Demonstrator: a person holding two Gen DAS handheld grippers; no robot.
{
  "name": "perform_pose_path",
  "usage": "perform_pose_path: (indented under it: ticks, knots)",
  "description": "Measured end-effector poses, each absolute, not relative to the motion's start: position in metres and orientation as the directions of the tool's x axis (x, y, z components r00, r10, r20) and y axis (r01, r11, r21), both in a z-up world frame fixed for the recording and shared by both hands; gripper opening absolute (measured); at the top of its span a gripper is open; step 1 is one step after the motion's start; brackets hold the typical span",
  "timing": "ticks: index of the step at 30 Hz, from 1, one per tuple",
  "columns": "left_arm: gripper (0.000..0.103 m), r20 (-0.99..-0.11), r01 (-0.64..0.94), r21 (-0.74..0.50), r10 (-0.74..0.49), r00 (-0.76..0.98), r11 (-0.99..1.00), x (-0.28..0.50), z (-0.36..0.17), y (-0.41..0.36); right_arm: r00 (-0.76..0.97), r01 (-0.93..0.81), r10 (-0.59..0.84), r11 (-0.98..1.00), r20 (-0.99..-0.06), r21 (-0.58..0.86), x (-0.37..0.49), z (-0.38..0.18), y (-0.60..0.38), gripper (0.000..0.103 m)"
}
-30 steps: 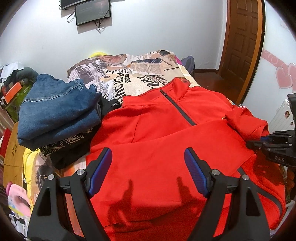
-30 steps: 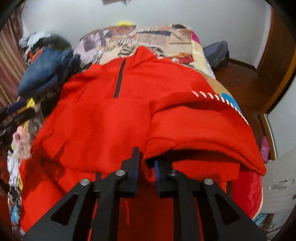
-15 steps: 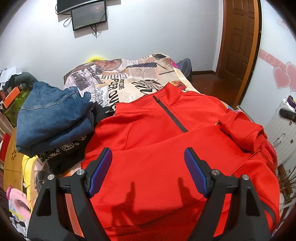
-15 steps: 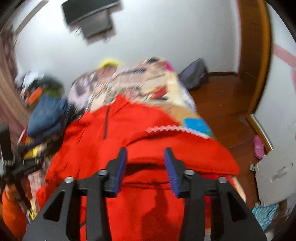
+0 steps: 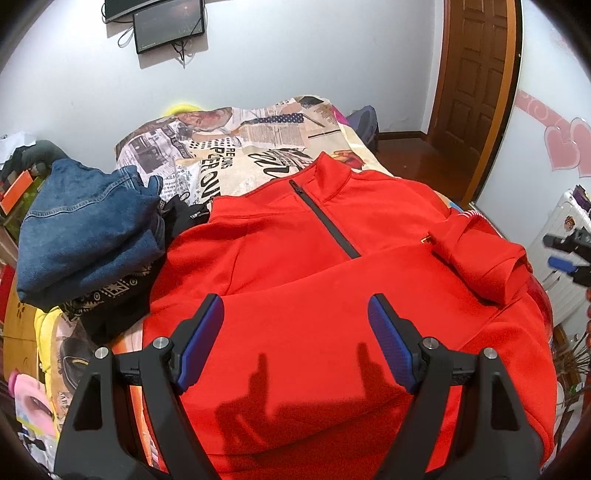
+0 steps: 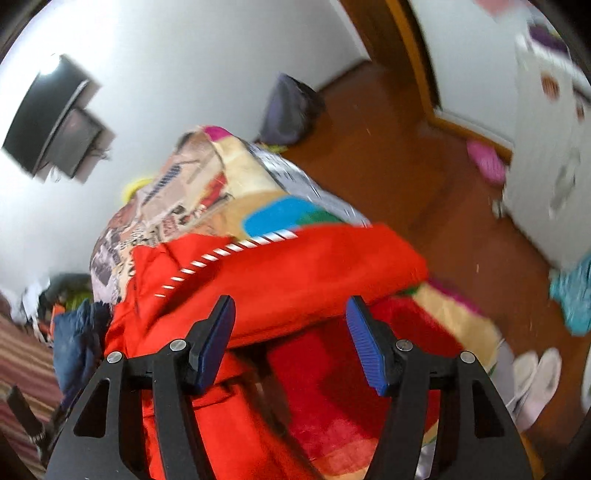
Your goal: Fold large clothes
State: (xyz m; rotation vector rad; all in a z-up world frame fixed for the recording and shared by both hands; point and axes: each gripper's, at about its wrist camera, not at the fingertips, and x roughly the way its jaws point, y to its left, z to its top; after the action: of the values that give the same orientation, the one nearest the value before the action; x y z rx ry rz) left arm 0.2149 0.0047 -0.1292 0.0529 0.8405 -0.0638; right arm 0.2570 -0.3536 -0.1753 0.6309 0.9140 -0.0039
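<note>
White walls enclose a bedroom with a wooden door (image 5: 476,85) and a dark screen (image 5: 168,22) mounted high on the far wall. Most of the space is taken by a bed (image 5: 258,147) under a newspaper-print cover.

Spread across the near part of the bed lies a red jacket (image 5: 314,295), front up, collar toward the far wall, with a dark zip (image 5: 325,225) running down from the collar. Its sleeve (image 5: 476,258) on the right side of the left wrist view is folded in over the chest.

Beside the jacket, on its left in that view, sits a folded pile of denim (image 5: 85,232) atop dark patterned clothes.

Above the jacket's lower part hangs the left hand-held gripper (image 5: 295,347), jaws wide with nothing between them.

Off the bed's right edge is the right hand-held gripper (image 6: 290,339), its jaws opening and holding nothing; the view is blurred, and the jacket's red fabric (image 6: 295,269) lies just beyond the fingertips.
</note>
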Motion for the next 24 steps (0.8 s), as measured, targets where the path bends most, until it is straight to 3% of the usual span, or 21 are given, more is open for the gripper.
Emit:
perform_pose_path:
  ticks: [7, 12, 14, 16, 18, 19, 24]
  knots:
    - [0.080, -0.763, 0.059, 0.017, -0.025, 0.646, 0.998, 0.221, -0.137, 0.006, 0.569, 0.343, 0.347, 0.723, -0.746, 0.599, 0.270, -0.224, -0.375, 0.059]
    - [0.080, -0.771, 0.049, 0.019, -0.016, 0.637, 0.999, 0.222, -0.141, 0.007, 0.604, 0.351, 0.320, 0.715, -0.729, 0.605, 0.280, -0.225, -0.384, 0.058]
    - [0.080, -0.771, 0.046, 0.020, -0.014, 0.637, 0.999, 0.222, -0.142, 0.008, 0.608, 0.352, 0.301, 0.727, -0.735, 0.589, 0.289, -0.226, -0.384, 0.049]
    - [0.080, -0.770, 0.043, 0.020, -0.012, 0.638, 0.999, 0.222, -0.141, 0.008, 0.594, 0.357, 0.274, 0.753, -0.757, 0.553, 0.299, -0.226, -0.382, 0.025]
    - [0.080, -0.769, 0.039, 0.020, -0.009, 0.639, 0.999, 0.221, -0.141, 0.010, 0.594, 0.351, 0.268, 0.762, -0.758, 0.544, 0.303, -0.226, -0.382, 0.012]
    - [0.080, -0.768, 0.036, 0.021, -0.007, 0.640, 0.999, 0.221, -0.140, 0.011, 0.602, 0.342, 0.268, 0.764, -0.752, 0.546, 0.304, -0.223, -0.381, 0.008]
    - [0.080, -0.762, 0.022, 0.020, 0.001, 0.648, 1.000, 0.217, -0.137, 0.018, 0.674, 0.213, 0.273, 0.818, -0.687, 0.535, 0.300, -0.175, -0.364, 0.007]
